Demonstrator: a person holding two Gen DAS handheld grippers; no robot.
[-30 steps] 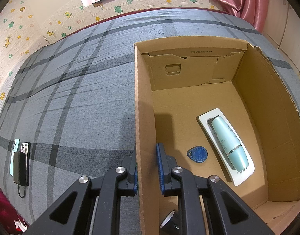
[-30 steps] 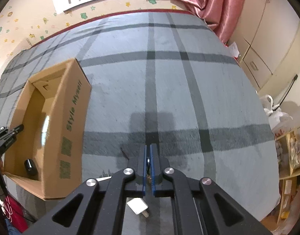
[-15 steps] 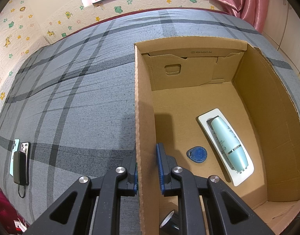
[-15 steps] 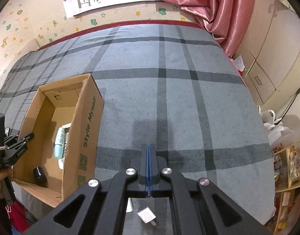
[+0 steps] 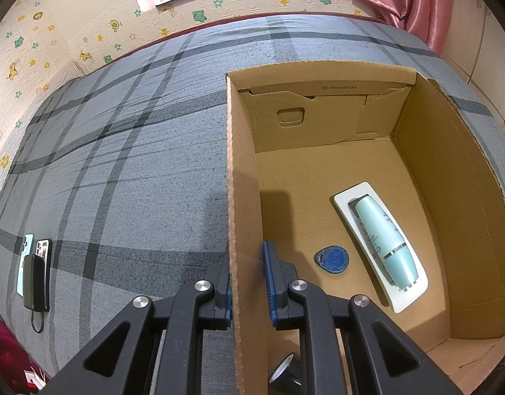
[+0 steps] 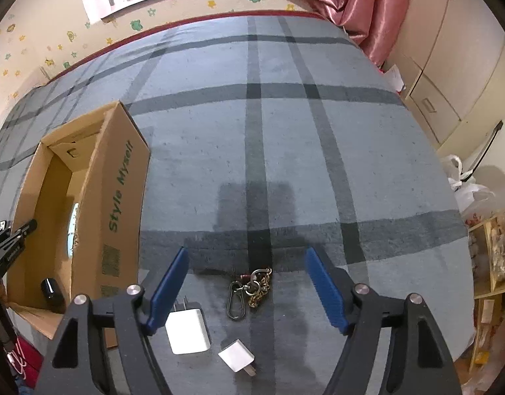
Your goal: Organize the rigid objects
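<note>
The left gripper (image 5: 247, 278) was clamped on the cardboard box (image 5: 239, 171) wall. The right gripper (image 6: 247, 291), just spread, straddled one keychain (image 6: 249, 288) on the bedspread (image 6: 285, 151) near its front edge; two white chargers (image 6: 186, 330) lay beside.

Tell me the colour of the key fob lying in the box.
Blue; the key fob shows best in the left wrist view.

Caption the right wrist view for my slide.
Open right gripper above a keychain and two white chargers on the bed.
</note>
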